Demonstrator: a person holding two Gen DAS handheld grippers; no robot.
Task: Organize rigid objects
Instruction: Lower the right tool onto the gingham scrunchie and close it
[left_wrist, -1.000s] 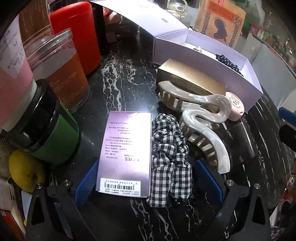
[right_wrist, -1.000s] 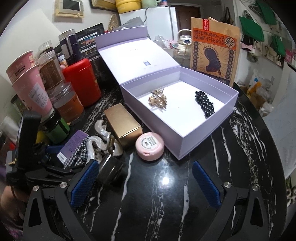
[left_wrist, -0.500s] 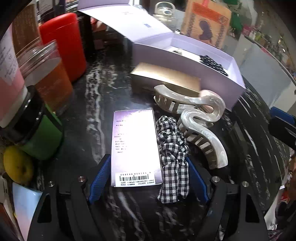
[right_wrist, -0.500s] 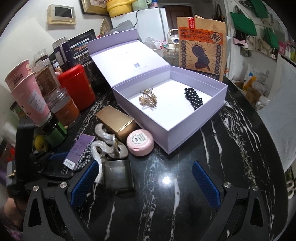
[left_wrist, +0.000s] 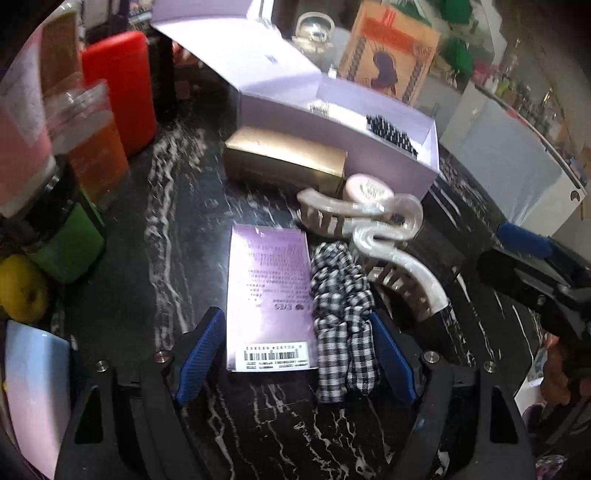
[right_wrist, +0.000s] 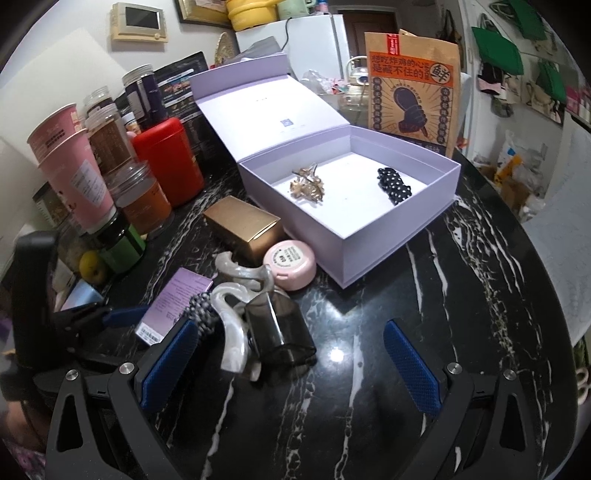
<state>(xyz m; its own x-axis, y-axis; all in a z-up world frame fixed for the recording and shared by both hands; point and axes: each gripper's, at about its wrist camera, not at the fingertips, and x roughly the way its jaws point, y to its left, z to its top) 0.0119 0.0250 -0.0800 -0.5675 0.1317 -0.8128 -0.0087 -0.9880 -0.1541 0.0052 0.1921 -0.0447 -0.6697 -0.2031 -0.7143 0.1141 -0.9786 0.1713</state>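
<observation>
My left gripper (left_wrist: 295, 315) is shut on a purple box (left_wrist: 267, 291) with a barcode label, and a black-and-white checked scrunchie (left_wrist: 341, 314) is squeezed in beside it. The right wrist view shows the same purple box (right_wrist: 173, 306) low on the left. A pearly white hair claw (left_wrist: 388, 243) lies just past the scrunchie. Behind it sit a gold box (left_wrist: 284, 158) and a pink round compact (left_wrist: 365, 188). My right gripper (right_wrist: 291, 326) hangs open above a dark see-through container (right_wrist: 280, 332). The open lavender box (right_wrist: 388, 240) holds a gold clip (right_wrist: 308, 184) and a black dotted clip (right_wrist: 393, 186).
A red canister (right_wrist: 170, 158), pink cups (right_wrist: 74, 173), several jars, a green jar (right_wrist: 122, 243) and a yellow fruit (right_wrist: 92, 267) crowd the left side. A printed paper bag (right_wrist: 412, 96) stands behind the lavender box. The black marble table (right_wrist: 424, 314) is bare on the right.
The left jaws came in from wide apart onto the purple box and scrunchie and stay there. The left view has drawn back and tipped up. The right gripper stays open.
</observation>
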